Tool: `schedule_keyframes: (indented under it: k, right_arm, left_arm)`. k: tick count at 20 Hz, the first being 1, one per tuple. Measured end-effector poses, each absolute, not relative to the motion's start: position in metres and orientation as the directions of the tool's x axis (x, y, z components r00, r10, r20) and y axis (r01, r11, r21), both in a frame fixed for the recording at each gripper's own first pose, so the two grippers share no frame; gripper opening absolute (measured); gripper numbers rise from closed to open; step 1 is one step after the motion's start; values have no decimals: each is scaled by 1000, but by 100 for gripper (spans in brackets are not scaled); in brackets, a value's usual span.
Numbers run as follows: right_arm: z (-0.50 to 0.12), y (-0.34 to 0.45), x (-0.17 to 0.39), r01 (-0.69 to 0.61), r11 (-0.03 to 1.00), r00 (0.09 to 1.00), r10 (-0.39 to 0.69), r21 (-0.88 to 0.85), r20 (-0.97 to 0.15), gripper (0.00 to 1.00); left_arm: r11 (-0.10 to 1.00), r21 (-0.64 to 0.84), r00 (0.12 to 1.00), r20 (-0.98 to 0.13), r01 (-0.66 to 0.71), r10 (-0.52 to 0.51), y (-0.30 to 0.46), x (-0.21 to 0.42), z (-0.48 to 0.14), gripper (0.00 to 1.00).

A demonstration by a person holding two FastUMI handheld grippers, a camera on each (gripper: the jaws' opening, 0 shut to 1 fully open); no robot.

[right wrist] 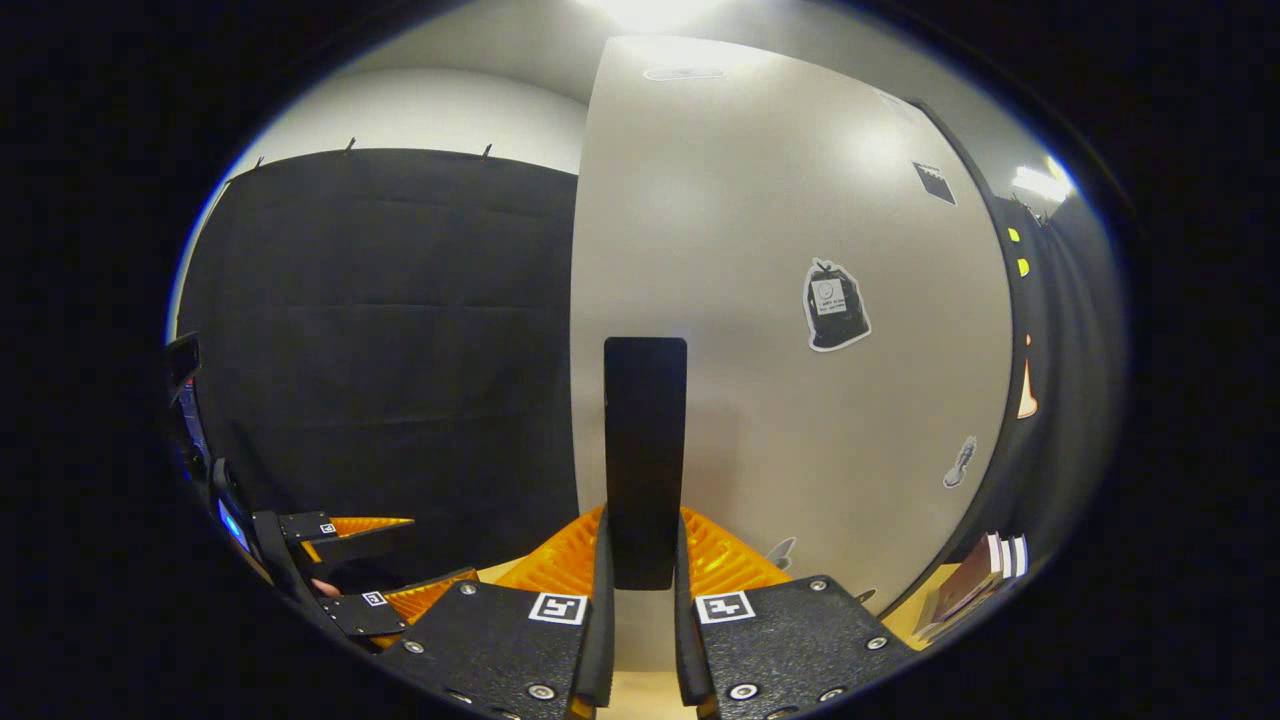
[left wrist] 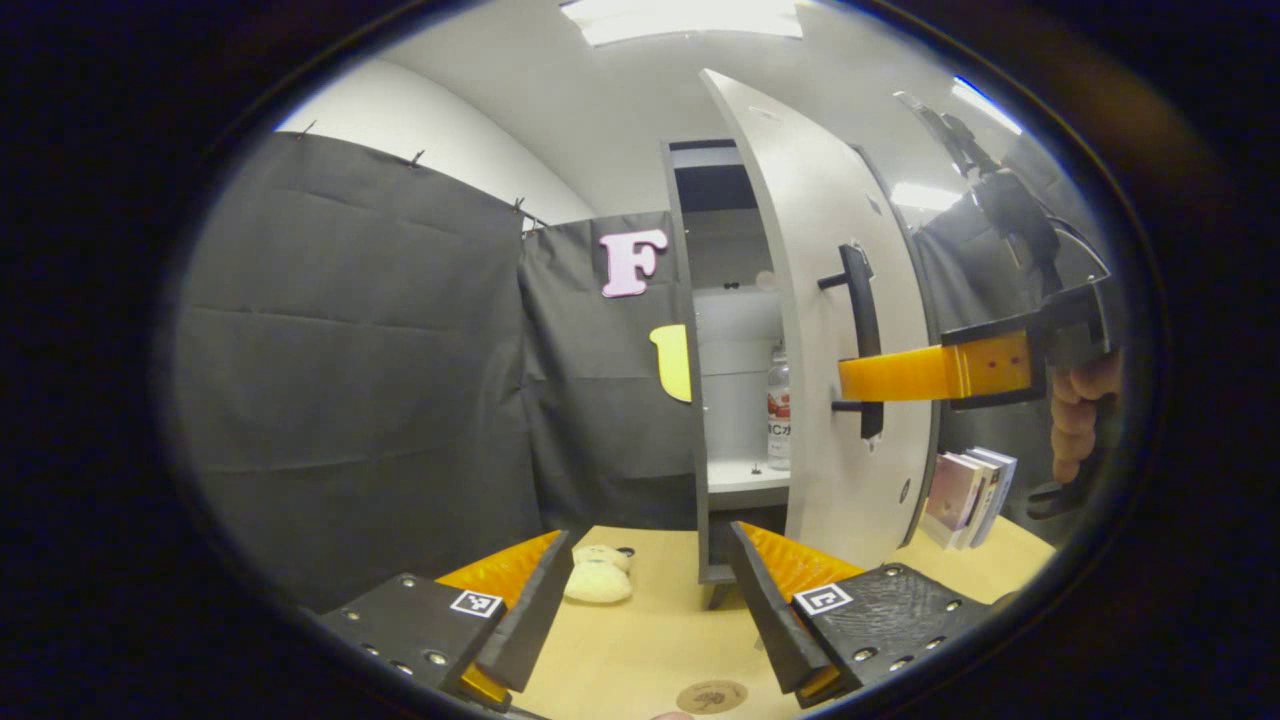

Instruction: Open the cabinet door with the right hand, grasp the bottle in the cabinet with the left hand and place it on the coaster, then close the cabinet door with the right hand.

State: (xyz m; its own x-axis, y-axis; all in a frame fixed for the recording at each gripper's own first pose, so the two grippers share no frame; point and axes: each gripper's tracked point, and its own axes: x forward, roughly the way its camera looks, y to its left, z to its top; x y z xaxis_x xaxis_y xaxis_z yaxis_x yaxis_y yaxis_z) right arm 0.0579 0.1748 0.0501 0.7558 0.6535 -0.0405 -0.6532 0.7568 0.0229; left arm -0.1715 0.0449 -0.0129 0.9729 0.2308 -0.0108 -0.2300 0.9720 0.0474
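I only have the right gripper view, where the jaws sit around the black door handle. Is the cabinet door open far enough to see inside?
Observer: Yes. In the left gripper view the cabinet door stands ajar past its door handle, and a bottle stands upright on the shelf inside.
Reviewer: Where's the coaster?
Observer: A round coaster lies on the table, just ahead of the left gripper.
Reviewer: Is that gripper holding anything?
Observer: No, its jaws stand wide apart with nothing between them.

The right gripper [right wrist: 640, 610] is clamping its fingers together at lower centre; the left gripper [left wrist: 650, 600] is hovering with fingers spread.
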Motion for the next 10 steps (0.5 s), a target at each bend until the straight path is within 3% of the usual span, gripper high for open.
schedule_keyframes:
  k: [8,9,10]
  right_arm:
    - [53,147,29,-654,756,755,654,30,-35,25]
    - [53,142,24,-649,760,759,650,31,-35,25]
    - [54,137,18,-644,764,763,645,32,-34,25]
  left_arm:
    - [977,33,977,-28,-212,213,10,-179,-15,90]
    - [978,32,978,-31,-206,207,4,-178,-15,96]
    - [980,33,979,-35,-198,199,-2,-176,-15,96]
